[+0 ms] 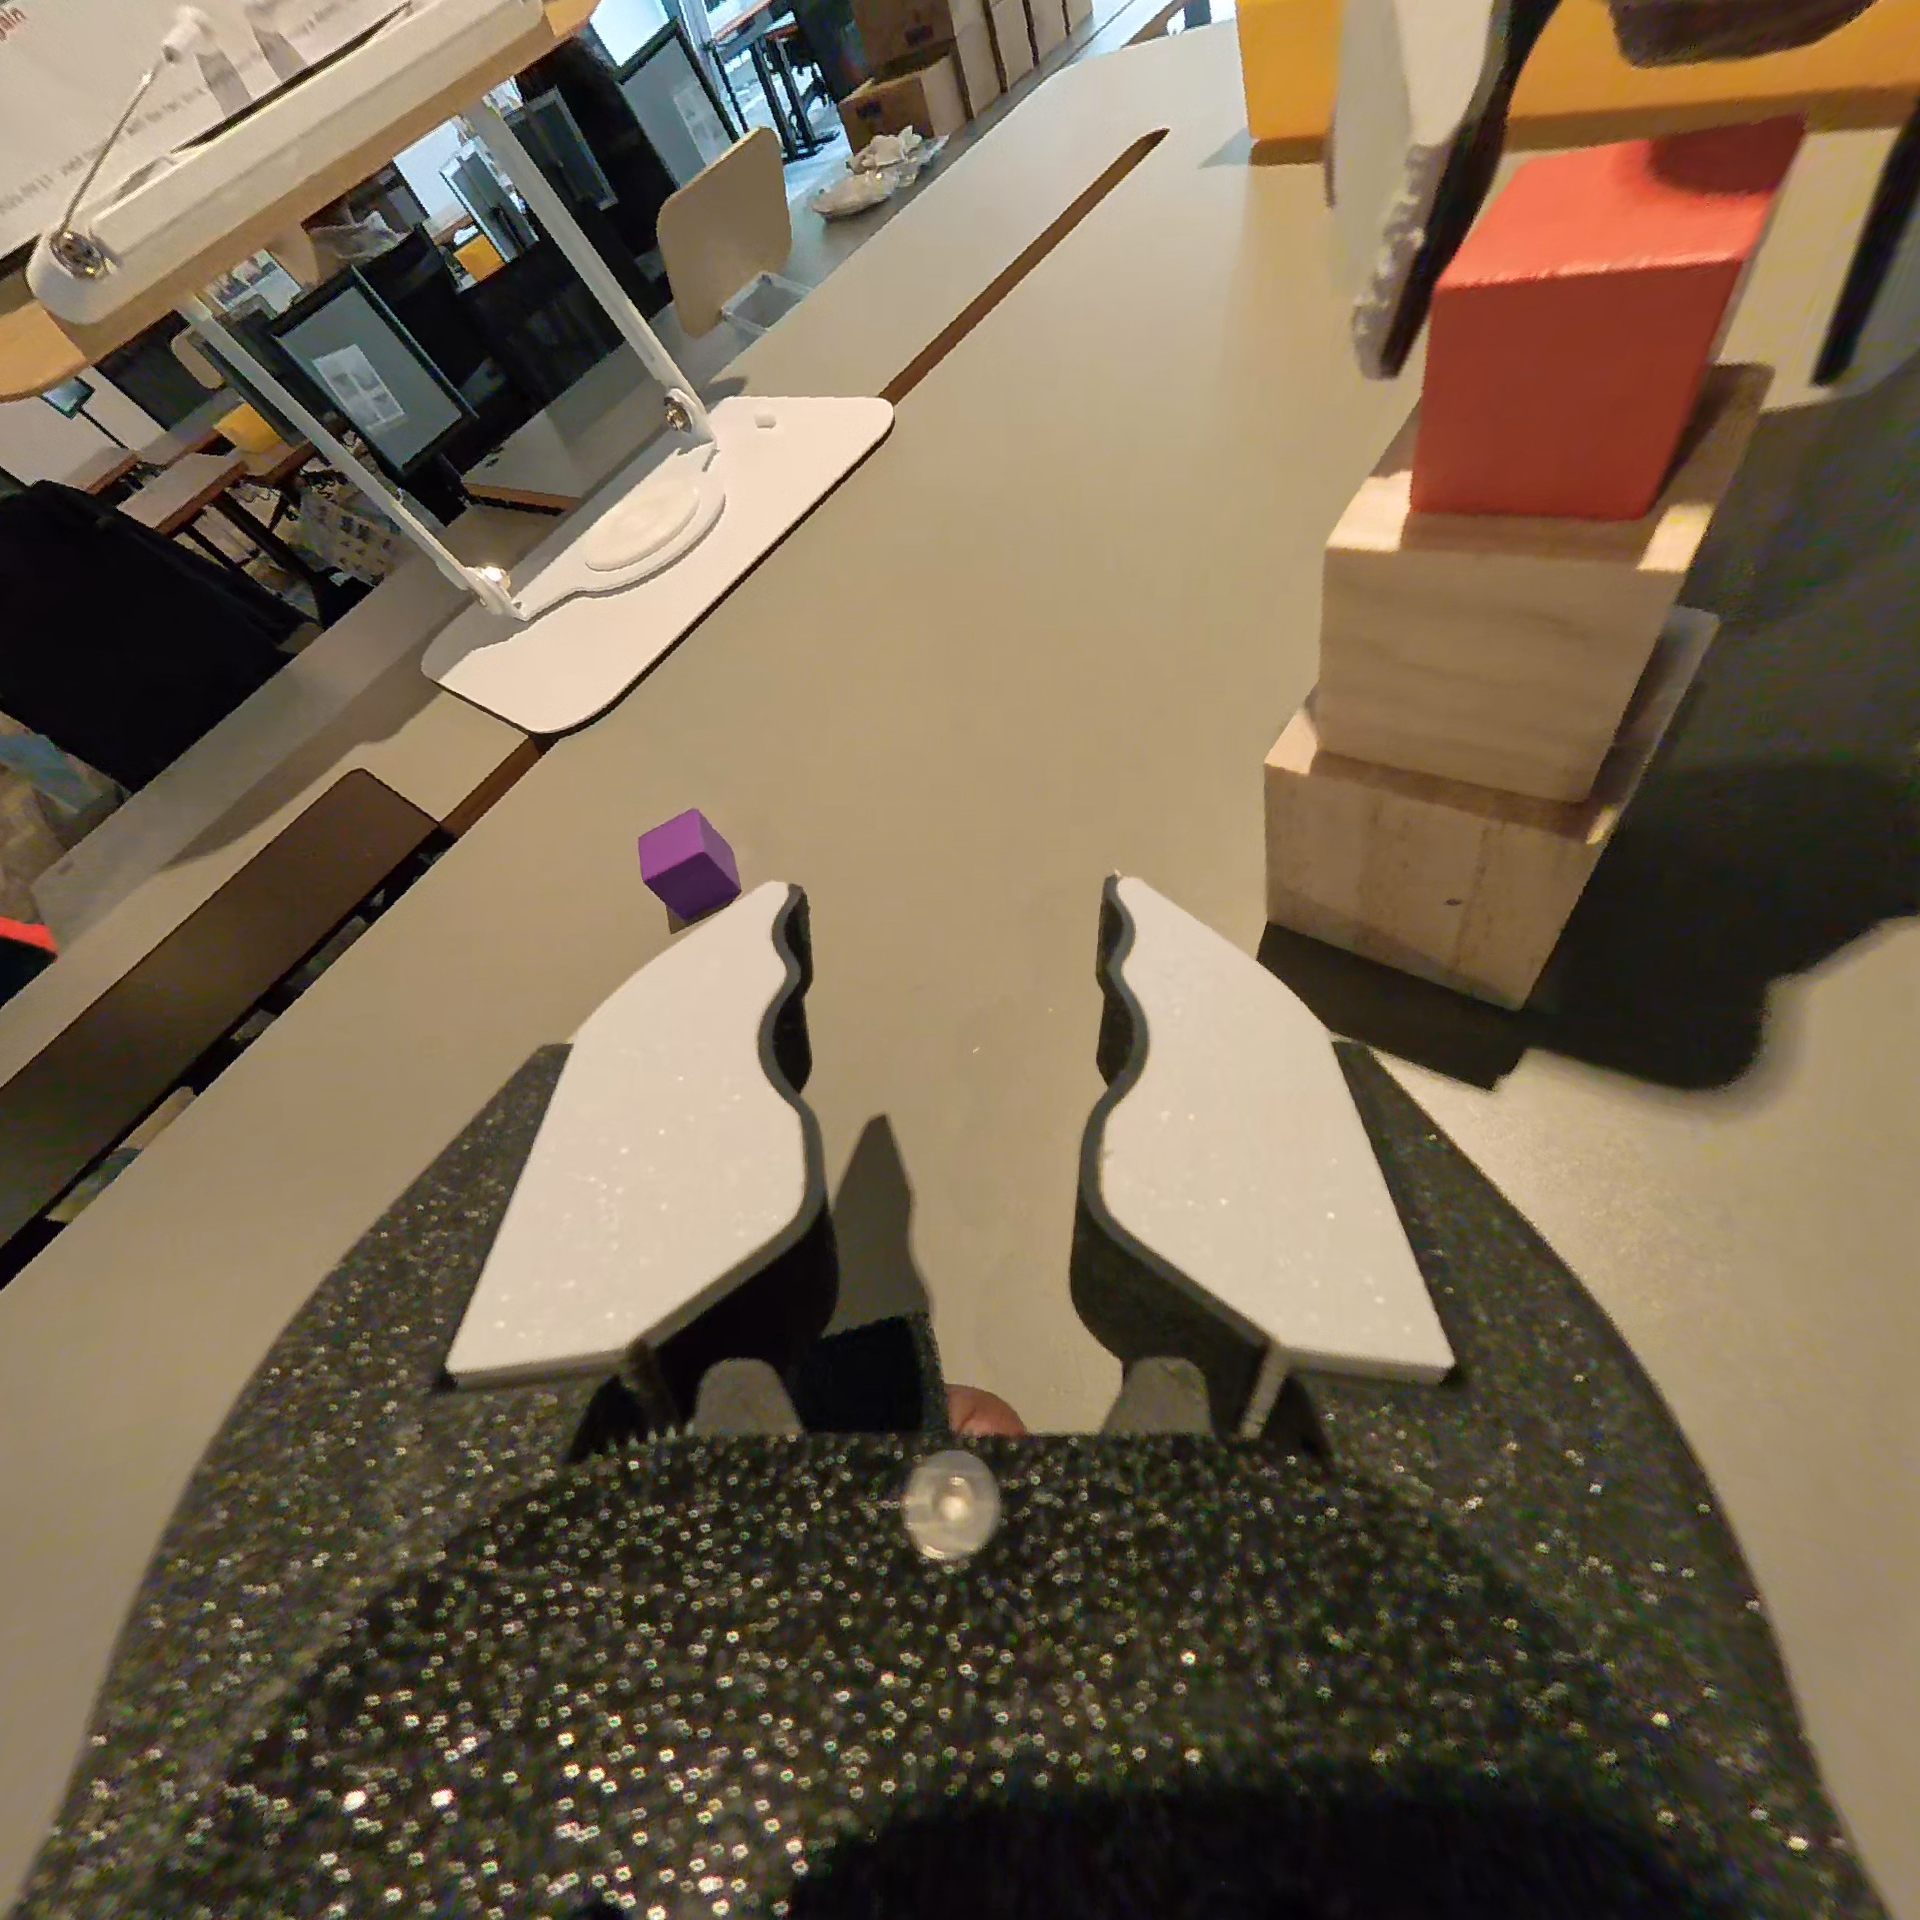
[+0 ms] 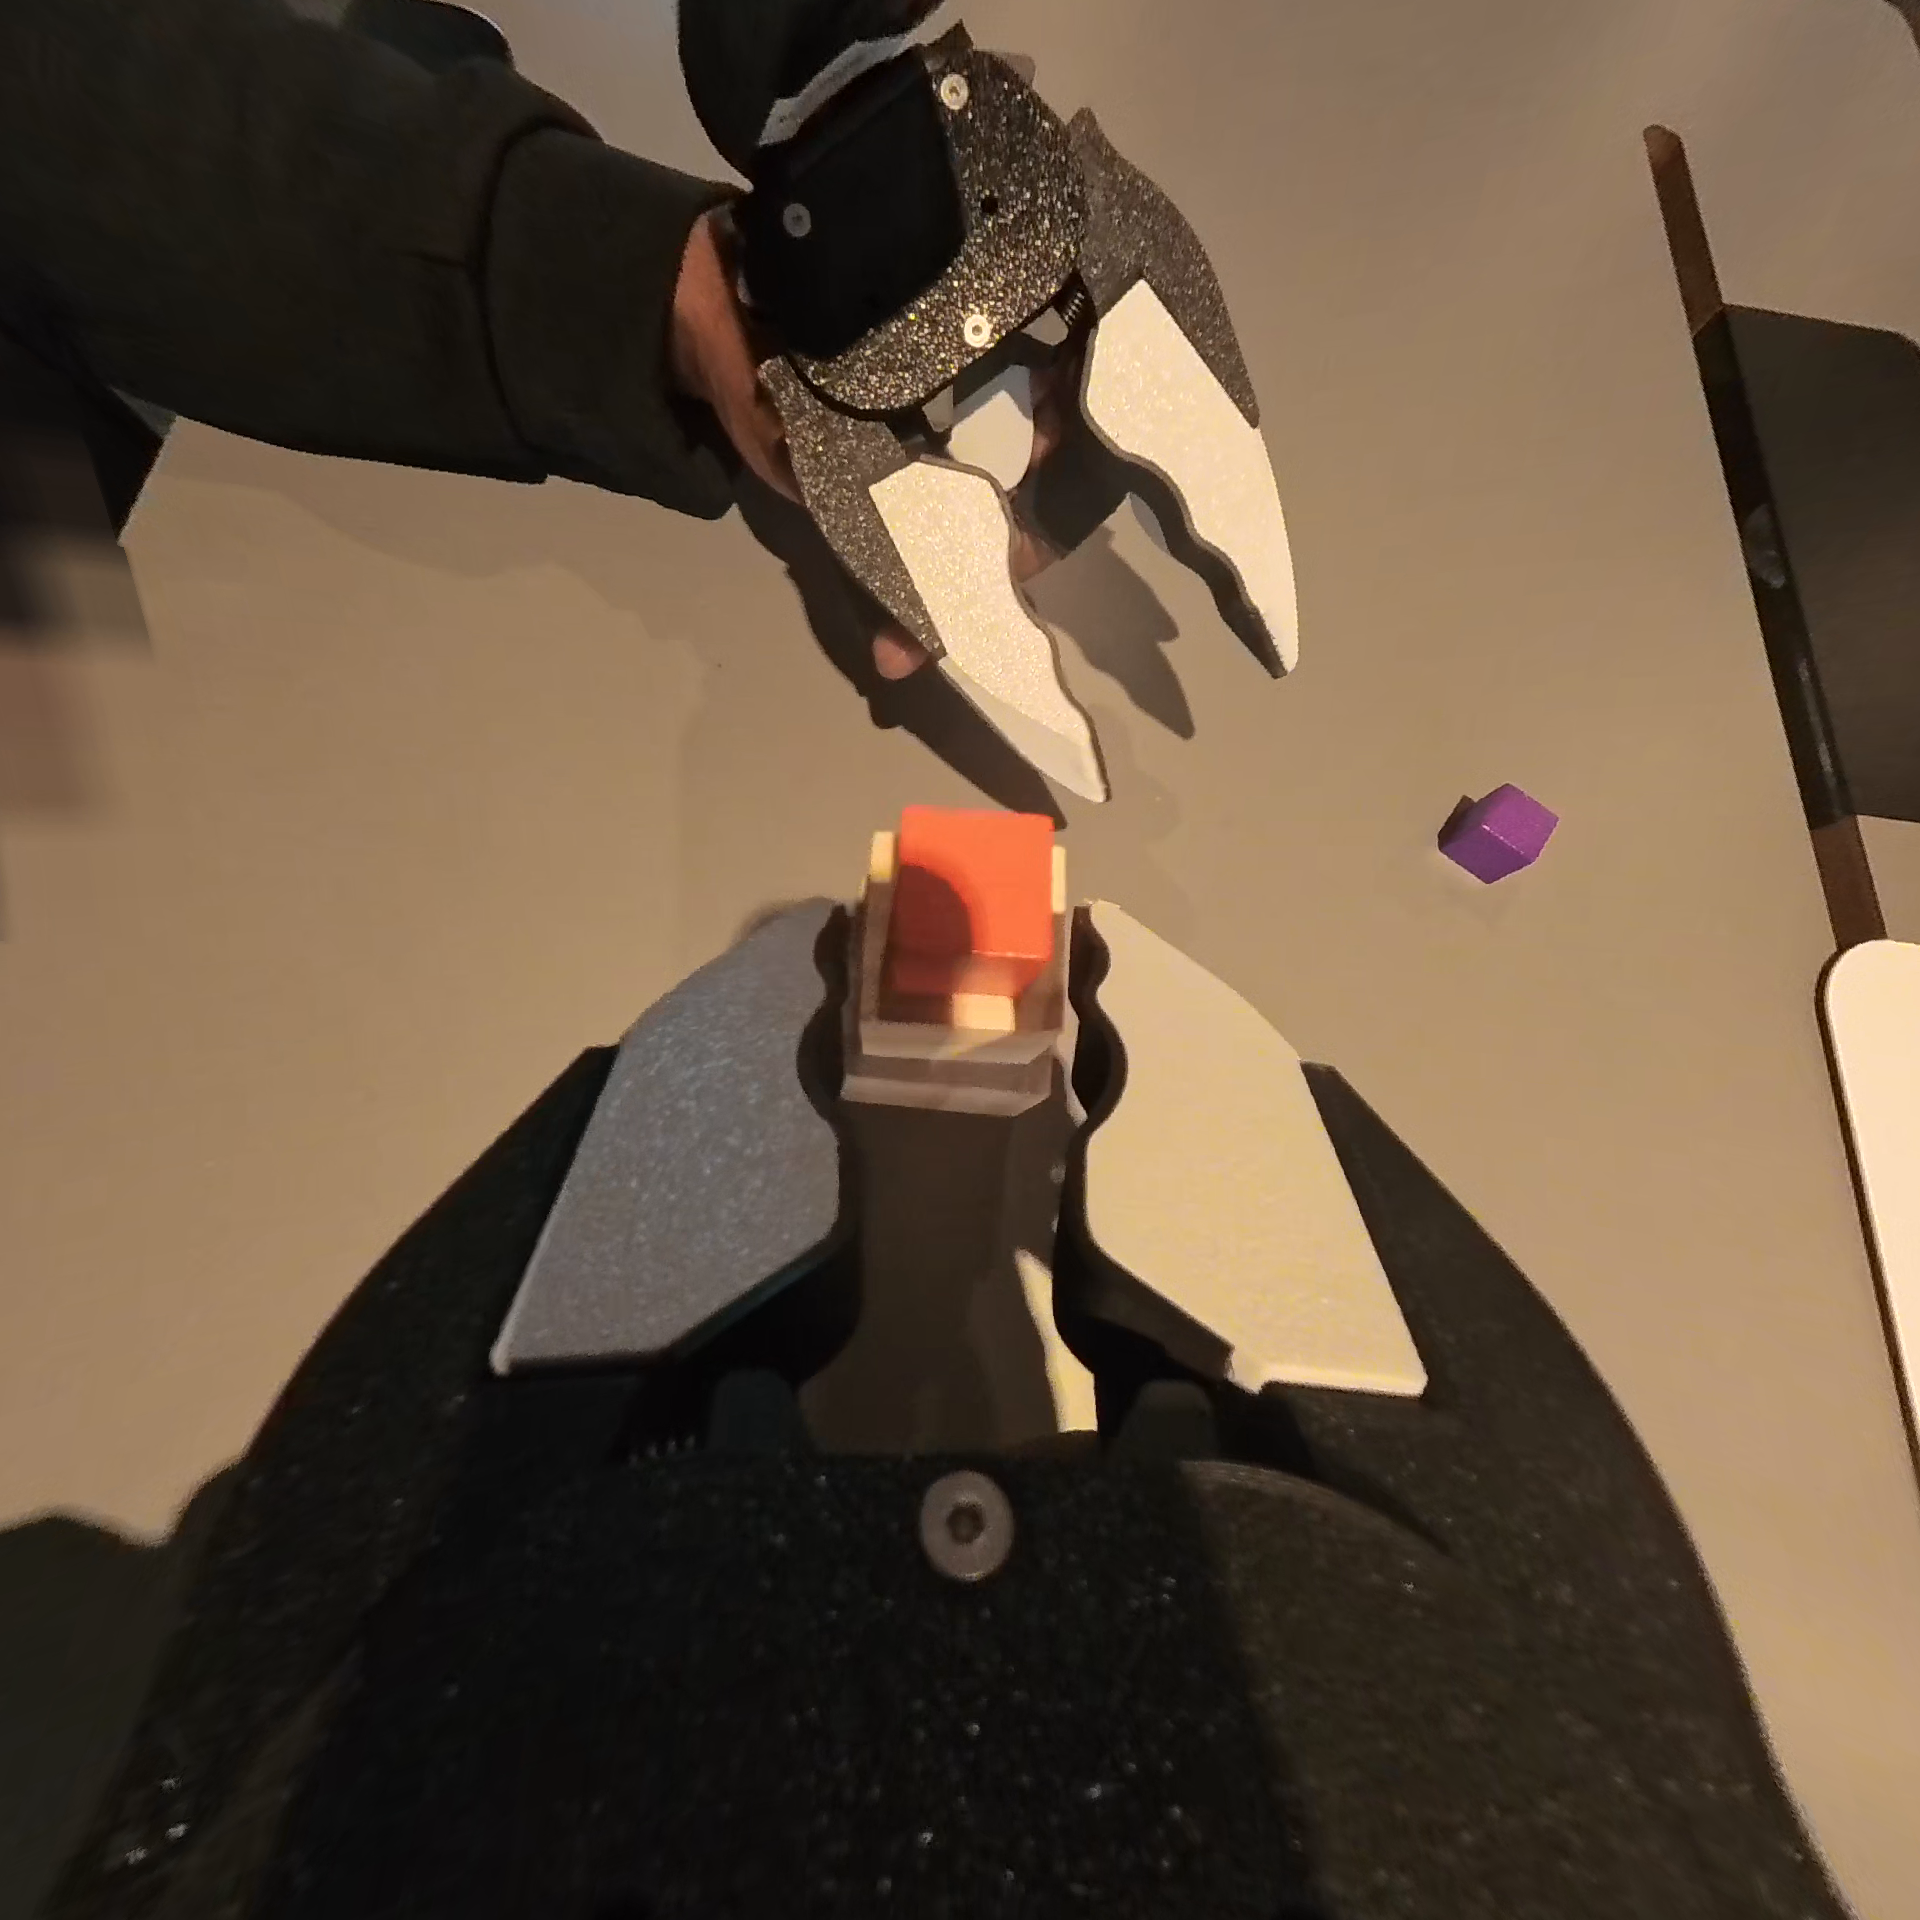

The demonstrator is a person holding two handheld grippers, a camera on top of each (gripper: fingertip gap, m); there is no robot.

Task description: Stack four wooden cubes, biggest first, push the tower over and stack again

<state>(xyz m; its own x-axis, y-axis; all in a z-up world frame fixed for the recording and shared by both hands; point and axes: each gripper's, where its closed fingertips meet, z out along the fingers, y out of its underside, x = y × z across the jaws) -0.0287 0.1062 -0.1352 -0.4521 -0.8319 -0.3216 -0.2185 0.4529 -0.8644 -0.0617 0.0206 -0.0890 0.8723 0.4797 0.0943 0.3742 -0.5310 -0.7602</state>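
Observation:
A tower stands on the grey table: a large wooden cube (image 1: 1423,883), a medium wooden cube (image 1: 1486,644) on it, and a red cube (image 1: 1558,416) on top. My right gripper (image 2: 956,914) looks down on the tower with its fingers open on either side of the red cube (image 2: 977,883), apart from it. It also shows above the tower in the left wrist view (image 1: 1616,353). A small purple cube (image 1: 688,864) lies alone on the table, just beyond my left gripper (image 1: 954,894), which is open and empty. The purple cube (image 2: 1498,831) lies right of the tower.
A white stand base (image 1: 665,561) with a jointed arm sits at the far left of the table. A yellow box (image 1: 1283,73) stands behind the tower. A dark slot (image 1: 1018,270) runs along the table. A dark sleeve (image 2: 312,260) holds the left gripper (image 2: 1184,727). My left gripper is the nearer one to the small purple cube (image 1: 688,864): about 10 cm, against 20 cm. My right wrist view (image 2: 1491,815) looks at it from another angle.

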